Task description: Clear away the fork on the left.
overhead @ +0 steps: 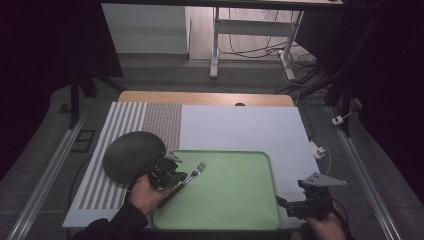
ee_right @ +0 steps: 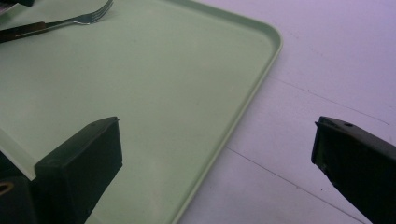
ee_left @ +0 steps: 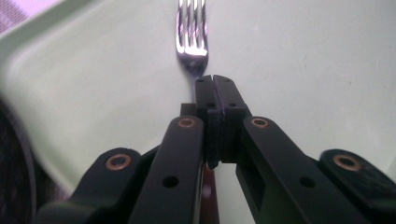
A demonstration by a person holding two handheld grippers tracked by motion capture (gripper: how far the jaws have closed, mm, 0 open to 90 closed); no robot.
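Your bench (overhead: 240, 127) wore a pale cover in a dim room, with a green tray (overhead: 235, 200) at its near edge. Your left gripper (ee_left: 215, 84) had its jaws clamped on the fork (ee_left: 191, 32) over the tray, tines jutting ahead; your right gripper (ee_right: 215, 154) hung wide open.

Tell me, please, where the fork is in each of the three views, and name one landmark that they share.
High view: the fork lies left of centre, held in the left gripper.
Left gripper view: top centre, tines pointing away beyond the closed jaws.
Right gripper view: top left corner.
Shared landmark: the green tray under it.
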